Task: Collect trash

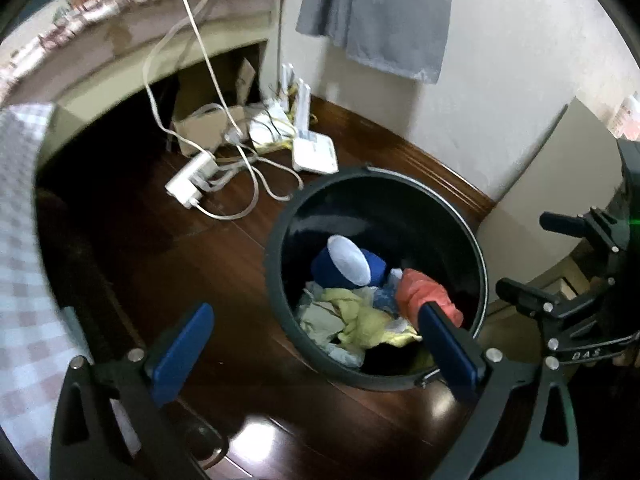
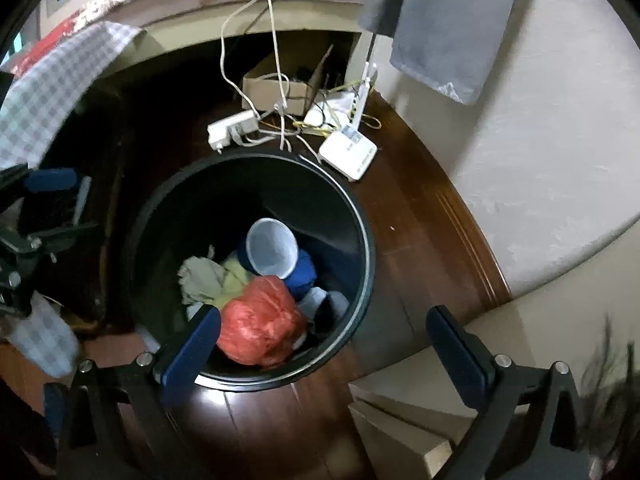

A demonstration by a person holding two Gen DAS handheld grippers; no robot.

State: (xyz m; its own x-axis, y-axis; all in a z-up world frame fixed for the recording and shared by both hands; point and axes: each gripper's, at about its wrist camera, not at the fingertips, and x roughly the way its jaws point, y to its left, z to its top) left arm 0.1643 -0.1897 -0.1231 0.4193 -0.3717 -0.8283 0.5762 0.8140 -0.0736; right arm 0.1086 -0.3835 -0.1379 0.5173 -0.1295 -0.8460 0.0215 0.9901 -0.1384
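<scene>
A black round trash bin [image 1: 276, 248] stands on the dark wooden floor; it also shows in the right wrist view [image 2: 360, 216]. Inside lie a red plastic bag [image 2: 260, 320], a blue cup with a white inside [image 2: 274, 250], yellow and pale crumpled papers [image 1: 360, 320] and the red bag [image 1: 424, 292]. My left gripper [image 1: 316, 344] is open and empty above the bin's near rim. My right gripper [image 2: 324, 344] is open and empty over the bin's near right rim. The right gripper shows at the right of the left wrist view [image 1: 540, 256].
A white power strip [image 1: 192, 180], tangled white cables [image 1: 240, 152], a white router [image 1: 316, 152] and a cardboard box [image 2: 276, 88] lie by the wall behind the bin. A checked cloth [image 1: 24, 280] hangs at left. A grey cloth [image 1: 380, 12] hangs on the wall. Beige furniture [image 2: 420, 412] stands right.
</scene>
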